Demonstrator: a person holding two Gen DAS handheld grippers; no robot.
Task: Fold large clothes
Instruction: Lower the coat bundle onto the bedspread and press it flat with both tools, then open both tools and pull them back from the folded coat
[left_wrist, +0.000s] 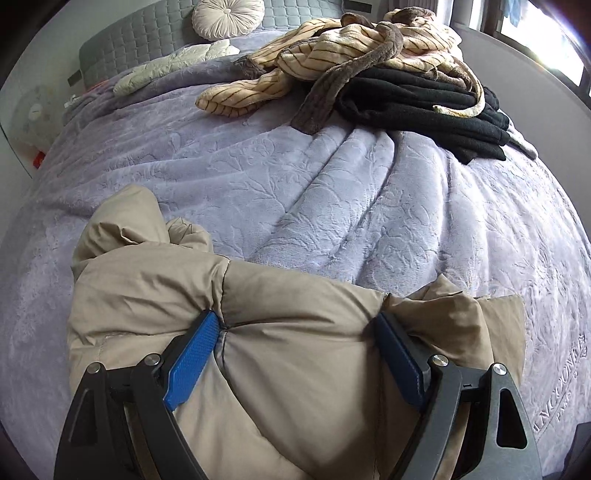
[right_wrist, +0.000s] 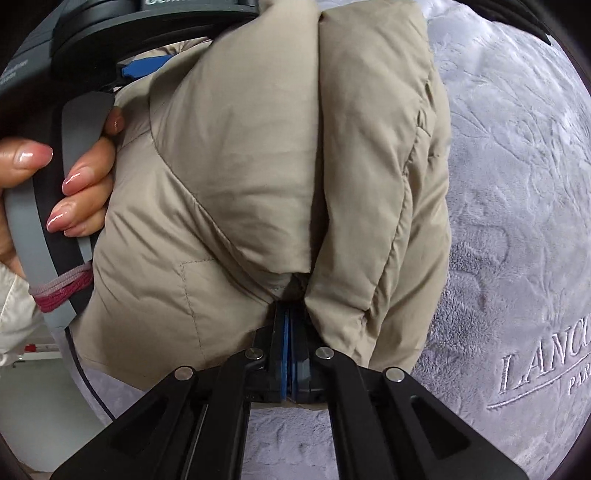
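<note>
My black linkage arms carry silver screws and blue ribbed pads (left_wrist: 194, 354); my hand (right_wrist: 79, 177) wears glossy nails, a cream sleeve (right_wrist: 14, 314).

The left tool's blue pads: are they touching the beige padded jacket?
Touching. In the left wrist view both blue pads of the left tool press into a thick fold of the beige padded jacket; the fabric dents at each pad.

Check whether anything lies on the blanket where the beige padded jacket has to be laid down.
Nothing visible does. The beige padded jacket sits between the pads of the left gripper, and the lilac blanket just beyond it is bare. The striped robe and black garment are piled far off near the headboard.
</note>
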